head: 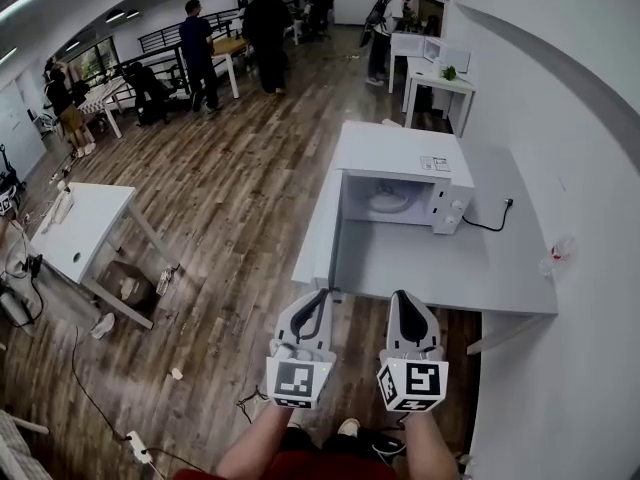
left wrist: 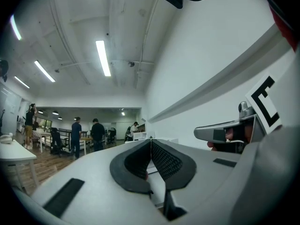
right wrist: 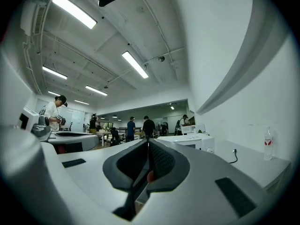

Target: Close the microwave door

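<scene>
Grey tabletop (head: pixel 440 268) at twelve o'clock, white boxy microwave (head: pixel 395 153), white door (head: pixel 318 230) agape at eleven. With left gripper (head: pixel 320 298), right gripper (head: pixel 400 298) clenched empty, push door's outer face.

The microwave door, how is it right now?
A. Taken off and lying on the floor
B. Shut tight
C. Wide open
C: the microwave door stands swung out at the left side of the microwave, so you can look right in and see the white plate inside.
</scene>
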